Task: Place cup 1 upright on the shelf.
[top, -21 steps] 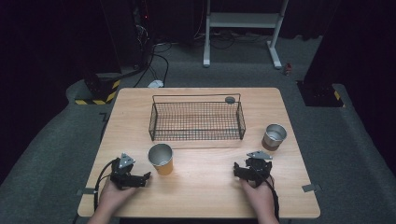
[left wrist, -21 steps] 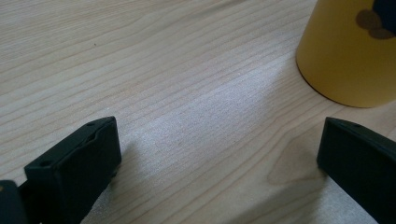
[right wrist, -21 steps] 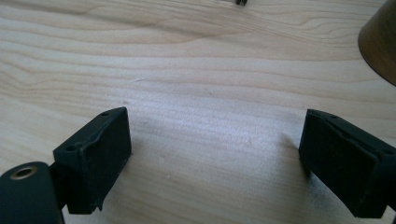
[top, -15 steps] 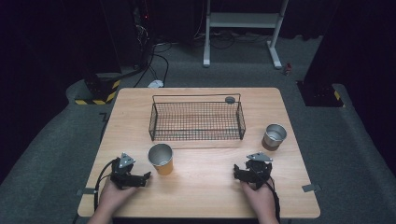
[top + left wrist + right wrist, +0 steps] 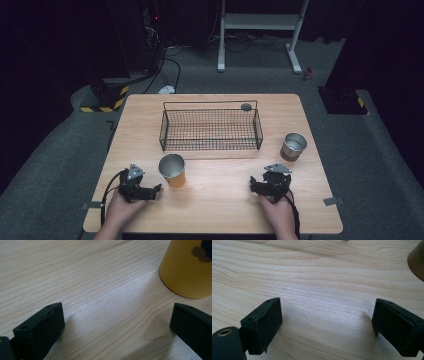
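left hand-held gripper [image 5: 156,189] open, empty | yellow cup [image 5: 172,170] just ahead, to its right | right hand-held gripper [image 5: 253,184] open | we straddle the cup squarely, low, before closing

Grey carpet [image 5: 60,165] (dark room), white stand [image 5: 260,22] behind.

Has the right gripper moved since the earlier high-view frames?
Yes, slightly. In the high view the right gripper has slid a little to the left and nearer the table's front edge, away from the silver cup, which stands where it was.
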The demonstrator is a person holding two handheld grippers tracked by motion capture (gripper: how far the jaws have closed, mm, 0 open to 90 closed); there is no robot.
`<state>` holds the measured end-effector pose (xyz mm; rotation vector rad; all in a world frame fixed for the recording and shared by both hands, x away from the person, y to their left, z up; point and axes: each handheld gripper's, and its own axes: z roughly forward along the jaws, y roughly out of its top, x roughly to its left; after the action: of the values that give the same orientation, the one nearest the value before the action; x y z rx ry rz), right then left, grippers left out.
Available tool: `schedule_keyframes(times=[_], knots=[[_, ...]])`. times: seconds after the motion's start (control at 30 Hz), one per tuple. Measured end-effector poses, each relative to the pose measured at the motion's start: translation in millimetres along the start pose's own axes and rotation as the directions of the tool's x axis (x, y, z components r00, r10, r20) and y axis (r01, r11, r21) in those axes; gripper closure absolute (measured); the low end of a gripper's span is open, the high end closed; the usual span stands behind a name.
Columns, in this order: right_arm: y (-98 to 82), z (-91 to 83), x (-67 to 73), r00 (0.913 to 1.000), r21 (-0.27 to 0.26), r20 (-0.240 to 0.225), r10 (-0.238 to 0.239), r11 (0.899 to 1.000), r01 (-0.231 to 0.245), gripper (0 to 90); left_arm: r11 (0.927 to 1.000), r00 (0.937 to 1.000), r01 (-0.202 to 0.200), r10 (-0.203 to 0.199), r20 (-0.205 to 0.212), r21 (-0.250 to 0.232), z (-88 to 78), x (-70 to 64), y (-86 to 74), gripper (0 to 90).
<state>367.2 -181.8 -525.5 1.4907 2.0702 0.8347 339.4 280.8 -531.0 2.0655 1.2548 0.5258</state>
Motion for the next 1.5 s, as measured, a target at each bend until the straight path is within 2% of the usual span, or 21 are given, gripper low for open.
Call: schedule_keyframes(times=[0.37,0.87,1.0,1.07,1.2,1.27,1.4,1.5], knots=[[-4.2,-4.1,-2.3,0.9999,0.000,-0.009,-0.011,1.000,0.011,9.1,1.0000,1.0000,0.002,-0.002,-0.002,-0.002,-0.4,-0.5,-0.6,0.1],[-7.2,-7.2,-3.4,0.9997,-0.001,-0.017,-0.015,1.000,0.015,9.2,0.9996,0.9999,-0.013,0.013,0.005,0.025,-1.5,1.6,1.7,0.0],[-7.3,-7.2,-3.4,0.9997,-0.001,-0.017,-0.015,1.000,0.015,9.1,1.0000,1.0000,-0.003,0.003,0.005,-0.005,-5.3,2.8,2.5,0.0],[-7.4,-7.2,-3.3,0.9997,-0.001,-0.017,-0.016,1.000,0.016,9.1,0.9992,1.0000,0.002,-0.002,0.007,-0.039,-11.2,3.8,3.9,0.0],[-7.4,-7.2,-3.3,0.9997,-0.001,-0.017,-0.016,1.000,0.016,9.1,0.9980,0.9999,-0.005,0.006,0.016,-0.063,-16.5,4.3,5.0,0.0],[-7.4,-7.2,-3.3,0.9997,-0.001,-0.017,-0.016,1.000,0.016,9.1,0.9963,0.9993,0.007,-0.003,0.038,-0.086,-21.3,3.8,6.3,0.0],[-7.4,-7.2,-3.3,0.9997,-0.001,-0.018,-0.016,1.000,0.016,9.1,0.9940,0.9990,0.000,0.005,0.044,-0.109,-27.0,3.3,8.2,0.0],[-7.4,-7.2,-3.3,0.9997,-0.002,-0.017,-0.016,1.000,0.016,9.1,0.9897,0.9982,0.001,0.008,0.060,-0.143,-34.3,0.5,10.4,0.4]])
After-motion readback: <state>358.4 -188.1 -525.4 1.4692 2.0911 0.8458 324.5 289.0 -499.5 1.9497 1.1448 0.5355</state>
